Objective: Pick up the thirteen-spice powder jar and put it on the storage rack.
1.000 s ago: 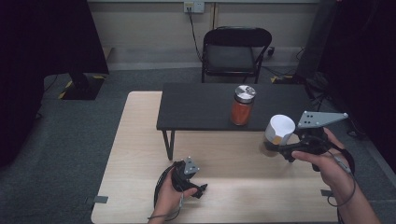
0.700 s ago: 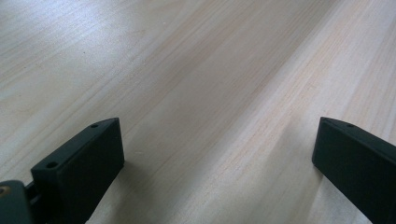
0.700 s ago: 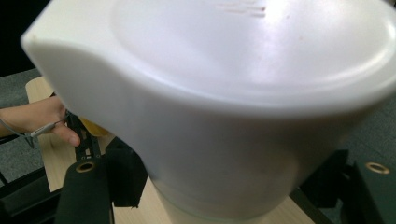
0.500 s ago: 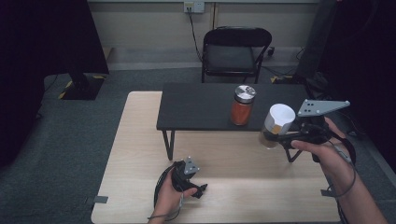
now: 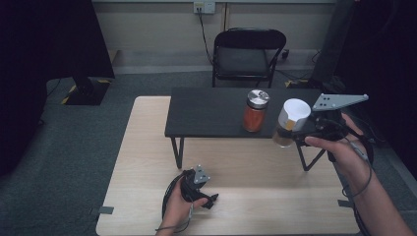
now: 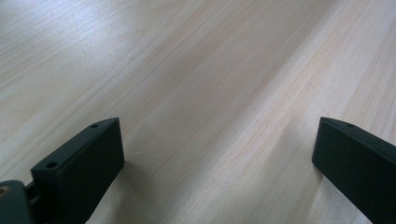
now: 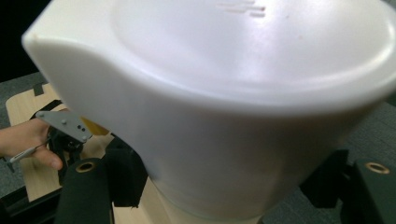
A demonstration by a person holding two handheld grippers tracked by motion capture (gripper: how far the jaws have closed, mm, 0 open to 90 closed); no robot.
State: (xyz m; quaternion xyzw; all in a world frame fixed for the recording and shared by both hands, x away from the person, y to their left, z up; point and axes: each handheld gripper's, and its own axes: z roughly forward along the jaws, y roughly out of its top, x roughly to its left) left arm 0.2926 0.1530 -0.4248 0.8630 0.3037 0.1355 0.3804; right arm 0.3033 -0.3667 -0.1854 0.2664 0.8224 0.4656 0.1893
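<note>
High view: I am seeing the right tool (image 5: 301, 132) clamping a white-lidded jar (image 5: 291, 123) beside the red jar (image 5: 255, 110) on the black counter (image 5: 206, 115). Left gripper view: left tool (image 6: 219, 163) lying apart on the wooden counter (image 6: 187, 70). Right gripper view: white lid (image 7: 224, 88) looming close

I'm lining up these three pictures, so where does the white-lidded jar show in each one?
High view: white-lidded jar at right, held in the right gripper beside the red jar.
Left gripper view: not in it.
Right gripper view: white-lidded jar close up, centre.
Shared landmark: the wooden table.
</note>
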